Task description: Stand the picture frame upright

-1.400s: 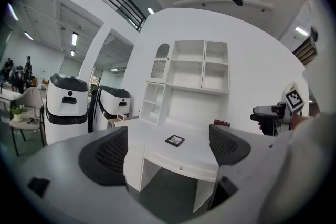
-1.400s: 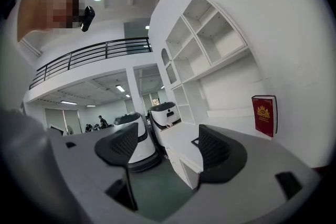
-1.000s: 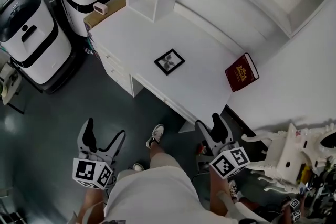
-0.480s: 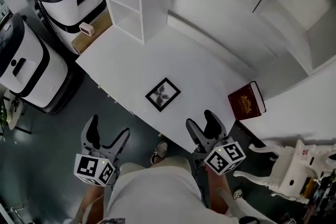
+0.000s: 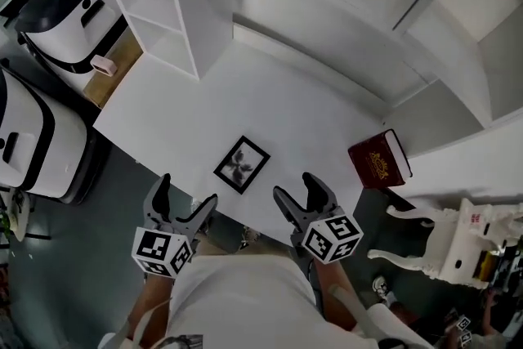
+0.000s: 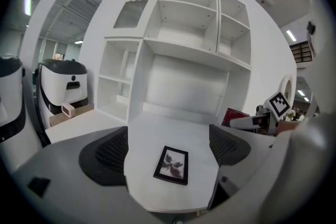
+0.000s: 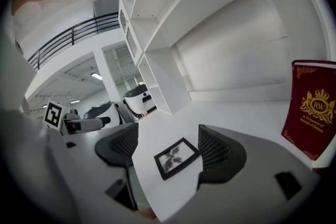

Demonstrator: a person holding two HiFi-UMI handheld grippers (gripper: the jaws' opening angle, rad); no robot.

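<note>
1. both grippers have closed in on the bench (image 5: 286, 102) edge, and the picture frame (image 5: 242, 164) now sits much nearer them than a second ago.
2. the picture frame lies flat, face up, near the bench's front edge, just ahead of the gap between the two grippers.
3. left gripper (image 5: 186, 192) hovers at the edge, jaws spread wide, holding nothing, clear of the frame.
4. right gripper (image 5: 296, 187) is the same: jaws apart, empty, not touching the frame.
5. a red book (image 5: 379, 159) sits at the bench's right end, well apart from the frame.
</note>
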